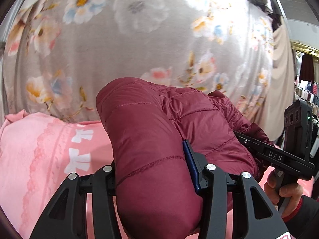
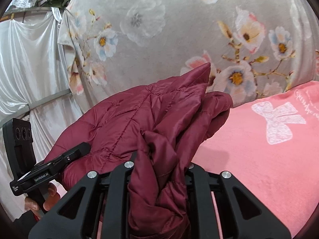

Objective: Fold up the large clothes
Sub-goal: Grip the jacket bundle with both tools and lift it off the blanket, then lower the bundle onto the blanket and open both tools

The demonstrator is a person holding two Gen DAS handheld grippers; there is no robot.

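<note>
The left claw (image 1: 155,171) pinches a thick padded roll of the maroon jacket (image 1: 151,131). The right claw (image 2: 159,171) clamps a bunched thinner fold of the same jacket, lining showing. The jacket hangs between the two claws, lifted above the pink blanket (image 2: 259,159). Behind it hangs a grey floral sheet (image 2: 169,45). A hand (image 1: 283,193) grips the right claw's handle.

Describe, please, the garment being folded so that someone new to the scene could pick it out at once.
Find the pink blanket with white bows spread in front of the grey floral cloth. On it lies a maroon quilted jacket, puffy and shiny, clamped by the left hand-held gripper and the right hand-held gripper. It is the only dark red, stitched, padded item there.
</note>
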